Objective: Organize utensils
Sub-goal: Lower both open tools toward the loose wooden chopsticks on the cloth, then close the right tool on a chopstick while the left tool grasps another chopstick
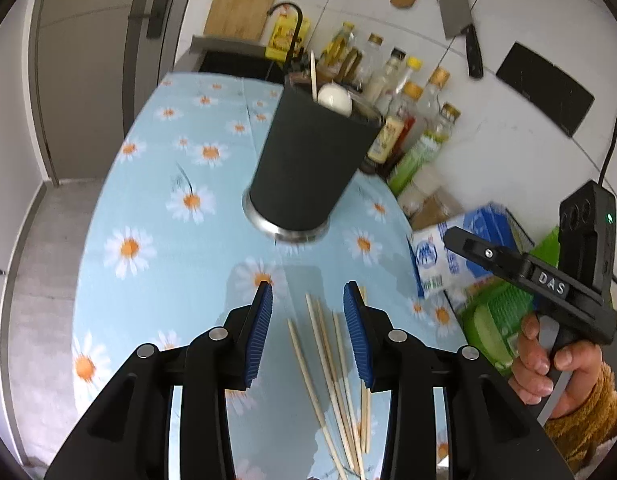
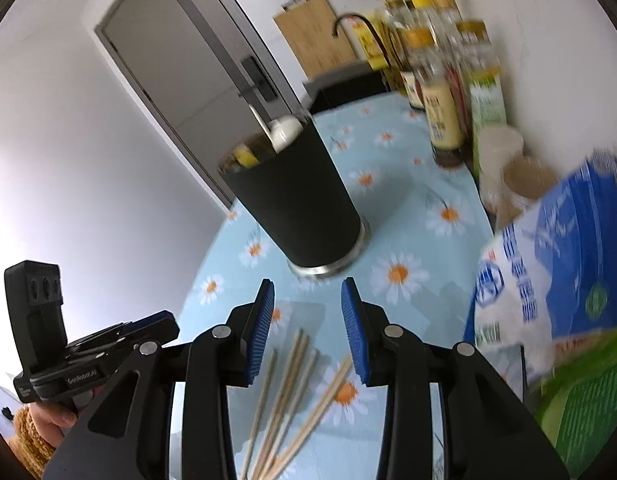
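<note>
Left gripper (image 1: pixel 307 298): jaws parted, nothing clasped, lower centre of frame above loose wooden chopsticks (image 1: pixel 328 364) on daisy-print tablecloth (image 1: pixel 148 208).
Right gripper (image 2: pixel 307 298): jaws parted, empty, over same chopsticks (image 2: pixel 286 384).
Black utensil holder (image 1: pixel 308 160): upright, mid-frame beyond both, holding white spoon (image 1: pixel 335 99).
Condiment bottles (image 1: pixel 408 92): upper right, against wall.
Blue-white bag (image 2: pixel 540 260): right edge.

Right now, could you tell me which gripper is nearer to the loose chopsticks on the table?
Neither clearly. The left gripper and the right gripper both hover open over the chopsticks, sticks showing between each one's jaws, neither visibly touching them.
</note>
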Motion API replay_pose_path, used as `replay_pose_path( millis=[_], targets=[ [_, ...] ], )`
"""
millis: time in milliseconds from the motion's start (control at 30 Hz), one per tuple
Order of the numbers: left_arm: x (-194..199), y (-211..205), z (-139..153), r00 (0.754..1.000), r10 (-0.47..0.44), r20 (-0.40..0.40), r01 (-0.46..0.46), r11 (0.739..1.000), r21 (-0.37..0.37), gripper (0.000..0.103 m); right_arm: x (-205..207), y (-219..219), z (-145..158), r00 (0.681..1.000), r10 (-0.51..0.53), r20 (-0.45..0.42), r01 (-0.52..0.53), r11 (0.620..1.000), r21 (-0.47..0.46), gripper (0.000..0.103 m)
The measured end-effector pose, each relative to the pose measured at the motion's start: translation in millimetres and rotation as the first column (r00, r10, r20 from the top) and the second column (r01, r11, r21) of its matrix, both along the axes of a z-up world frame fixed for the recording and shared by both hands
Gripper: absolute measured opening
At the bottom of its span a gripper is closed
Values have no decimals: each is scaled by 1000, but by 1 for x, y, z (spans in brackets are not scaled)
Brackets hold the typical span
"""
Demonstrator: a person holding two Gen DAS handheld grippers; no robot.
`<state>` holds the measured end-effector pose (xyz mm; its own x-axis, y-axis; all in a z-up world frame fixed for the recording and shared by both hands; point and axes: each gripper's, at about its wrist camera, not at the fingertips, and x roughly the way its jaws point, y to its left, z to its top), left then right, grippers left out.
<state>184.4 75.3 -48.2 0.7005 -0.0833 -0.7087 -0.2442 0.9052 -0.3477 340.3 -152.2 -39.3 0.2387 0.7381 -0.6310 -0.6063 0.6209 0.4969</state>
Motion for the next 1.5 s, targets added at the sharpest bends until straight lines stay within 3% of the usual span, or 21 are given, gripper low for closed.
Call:
replay_pose_path(
  millis=[233,333,567,833,1100,1500],
  targets=[
    [-11,-9,-16,998,-37,-43,36,999,-18,36,3,5,-29,980,-31,-198,0,989,-150,36],
    [-16,-7,-22,997,-50,-53,48,998,-36,36,3,10,-49,944,-60,-324,-13,976,-219,36],
    [-33,0,-34,990,-103,-92,98,993,-59,36,-3,19,-85,852,-161,-497,-18,942,-335,35],
    [-48,6,-46,981,-160,-114,150,984,-92,36,-9,37,-93,819,-242,-521,-12,899,-437,23],
    [-68,22,-54,978,-171,-116,155,978,-138,36,-14,55,-95,838,-277,-470,-15,850,-527,12],
    [-80,35,-61,974,-192,-120,171,970,-172,36,-18,67,-96,855,-317,-411,6,797,-604,7]
  ],
)
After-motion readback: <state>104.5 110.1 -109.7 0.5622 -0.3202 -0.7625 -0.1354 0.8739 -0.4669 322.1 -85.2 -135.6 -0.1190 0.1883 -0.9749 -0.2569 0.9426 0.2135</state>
